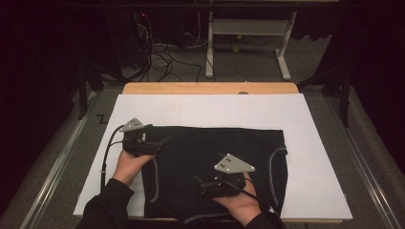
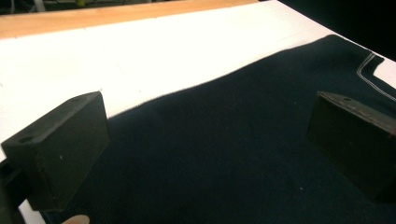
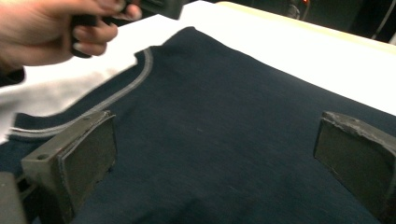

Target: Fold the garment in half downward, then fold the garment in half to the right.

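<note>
Both grippers stand with their jaws spread wide and nothing between them. In the high view the left gripper (image 1: pixel 165 141) sits over the left end of a dark garment (image 1: pixel 215 167), close to its far left corner, with its jaws pointing toward the right along the cloth. The right gripper (image 1: pixel 197 180) hovers over the near middle of the garment, its jaws pointing toward the left, so the two grippers face roughly toward each other across the fabric.

The garment lies flat on a white sheet (image 1: pixel 315 157) that covers the bench (image 1: pixel 210 88), whose wooden far edge shows beyond the sheet. Its long axis runs left to right, parallel to the near edge of the bench, and it fills the middle and near part of the sheet, reaching close to the near edge. Pale stitched seams curve along its left end, its right end and its near hem.

In the left gripper view the dark cloth (image 2: pixel 224 158) spreads under both jaws, its far edge slanting across the white sheet (image 2: pixel 140 60). In the right gripper view the fabric (image 3: pixel 219 140) lies beneath the jaws, a curved pale seam (image 3: pixel 135 81) runs at the upper left, and the person's other hand (image 3: pixel 51 30) shows beyond it.
</note>
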Demonstrator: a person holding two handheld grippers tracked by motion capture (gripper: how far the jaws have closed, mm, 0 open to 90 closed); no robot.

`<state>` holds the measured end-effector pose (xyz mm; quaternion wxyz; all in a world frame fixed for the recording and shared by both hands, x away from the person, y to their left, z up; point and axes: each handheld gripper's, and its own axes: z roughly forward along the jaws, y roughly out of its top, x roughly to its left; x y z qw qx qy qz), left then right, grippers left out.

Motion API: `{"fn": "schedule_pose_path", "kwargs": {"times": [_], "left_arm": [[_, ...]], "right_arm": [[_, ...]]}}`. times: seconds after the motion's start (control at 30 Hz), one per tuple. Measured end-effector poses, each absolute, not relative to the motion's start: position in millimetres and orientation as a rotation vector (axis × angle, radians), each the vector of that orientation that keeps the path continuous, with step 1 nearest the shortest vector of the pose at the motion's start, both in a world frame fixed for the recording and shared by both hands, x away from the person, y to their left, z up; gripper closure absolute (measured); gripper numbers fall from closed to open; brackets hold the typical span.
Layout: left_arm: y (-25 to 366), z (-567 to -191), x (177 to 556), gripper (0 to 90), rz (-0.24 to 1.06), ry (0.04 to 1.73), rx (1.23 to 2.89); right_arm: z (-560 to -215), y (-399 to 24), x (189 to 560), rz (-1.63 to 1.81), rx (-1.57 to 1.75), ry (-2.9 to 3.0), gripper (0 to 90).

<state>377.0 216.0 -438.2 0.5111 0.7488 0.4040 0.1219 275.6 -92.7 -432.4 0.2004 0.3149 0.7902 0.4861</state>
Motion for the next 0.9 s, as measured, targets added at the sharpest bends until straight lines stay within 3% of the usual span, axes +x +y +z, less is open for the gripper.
{"fn": "schedule_pose_path", "kwargs": {"times": [0.33,0.9], "left_arm": [[240,-443,374,0.0,0.315,1.042,1.772],[265,-453,378,0.0,0.358,1.165,1.722]], "right_arm": [[-434,-63,261,1.427,0.806,2.268,0.3],[-438,-58,248,1.455,0.756,2.308,0.3]]}}
